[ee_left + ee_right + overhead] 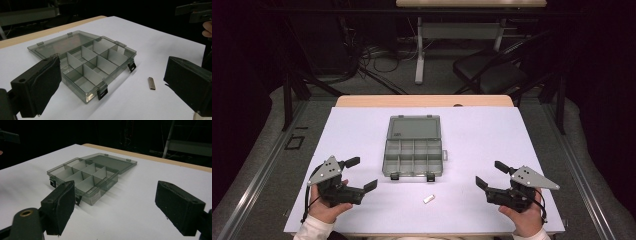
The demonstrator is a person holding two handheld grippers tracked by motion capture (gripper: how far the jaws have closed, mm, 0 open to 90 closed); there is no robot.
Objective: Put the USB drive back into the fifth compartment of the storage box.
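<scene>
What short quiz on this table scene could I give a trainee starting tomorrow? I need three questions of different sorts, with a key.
1. True or false: the lid of the organizer box is shut.
2. What lies on the table in front of the box? A) small metal clip B) a spoon C) a cup
3. What do the left gripper and right gripper hold?

Key: 1 false, it lies open. 2 A. 3 nothing, both open.

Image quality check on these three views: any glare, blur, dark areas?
High view: white table evenly lit and sharp, surroundings nearly black. Left gripper view: close tongs soft, compartment box sharp, faint sheen on its lid. Right gripper view: background black, box casts soft shadows.
</scene>
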